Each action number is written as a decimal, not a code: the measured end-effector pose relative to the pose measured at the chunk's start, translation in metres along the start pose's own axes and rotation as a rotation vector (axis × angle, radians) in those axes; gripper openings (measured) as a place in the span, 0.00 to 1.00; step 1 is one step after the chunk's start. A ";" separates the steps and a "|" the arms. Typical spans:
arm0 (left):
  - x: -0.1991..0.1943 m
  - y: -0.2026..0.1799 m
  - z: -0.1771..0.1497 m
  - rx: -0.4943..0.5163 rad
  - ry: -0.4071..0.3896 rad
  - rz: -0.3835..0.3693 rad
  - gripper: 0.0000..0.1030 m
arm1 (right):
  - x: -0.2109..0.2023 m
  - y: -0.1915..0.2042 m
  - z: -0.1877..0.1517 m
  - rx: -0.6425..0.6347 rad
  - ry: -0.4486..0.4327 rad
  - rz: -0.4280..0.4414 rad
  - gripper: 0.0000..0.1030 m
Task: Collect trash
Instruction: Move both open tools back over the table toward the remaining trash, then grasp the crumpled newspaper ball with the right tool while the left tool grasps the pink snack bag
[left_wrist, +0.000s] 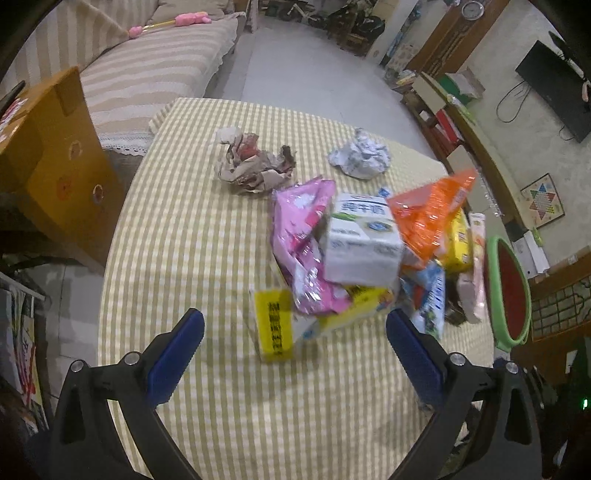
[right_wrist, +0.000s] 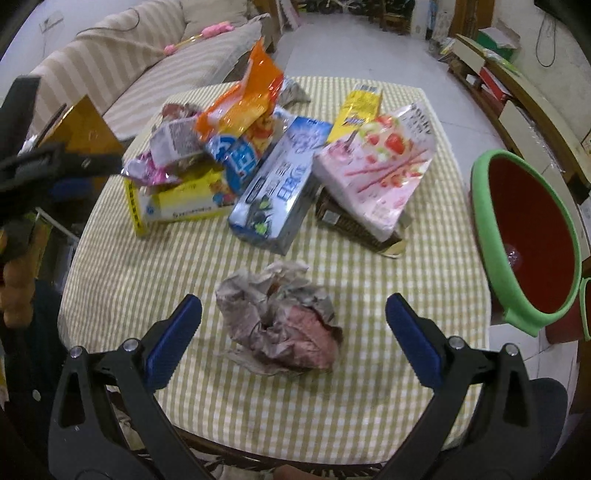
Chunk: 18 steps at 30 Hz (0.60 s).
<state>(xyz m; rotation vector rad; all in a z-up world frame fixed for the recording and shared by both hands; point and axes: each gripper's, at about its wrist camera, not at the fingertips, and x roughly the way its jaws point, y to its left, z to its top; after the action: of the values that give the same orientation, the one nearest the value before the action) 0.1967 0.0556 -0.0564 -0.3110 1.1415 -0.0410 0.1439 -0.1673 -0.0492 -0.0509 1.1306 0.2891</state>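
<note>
A pile of trash lies on the checked table: a white milk carton, a pink wrapper, an orange bag and a yellow box. My left gripper is open, just short of the yellow box. In the right wrist view a crumpled newspaper ball lies between the open fingers of my right gripper, untouched. Behind it are a blue carton, a pink strawberry box and the orange bag. A red bin with a green rim stands right of the table.
Two more paper balls lie at the table's far side, one brownish, one white. A cardboard box stands left of the table, a striped sofa behind. The bin also shows in the left wrist view.
</note>
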 end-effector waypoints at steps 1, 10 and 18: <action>0.004 0.000 0.003 0.001 0.006 -0.003 0.90 | 0.002 0.000 0.000 -0.002 0.004 -0.001 0.95; 0.035 0.002 0.017 0.001 0.063 -0.025 0.56 | 0.016 0.000 -0.004 -0.010 0.037 0.014 0.93; 0.038 0.008 0.021 -0.006 0.055 -0.036 0.28 | 0.025 0.002 -0.007 -0.008 0.069 0.053 0.56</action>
<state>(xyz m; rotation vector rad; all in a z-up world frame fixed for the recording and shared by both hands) 0.2303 0.0605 -0.0840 -0.3377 1.1904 -0.0779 0.1466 -0.1620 -0.0742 -0.0379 1.2008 0.3409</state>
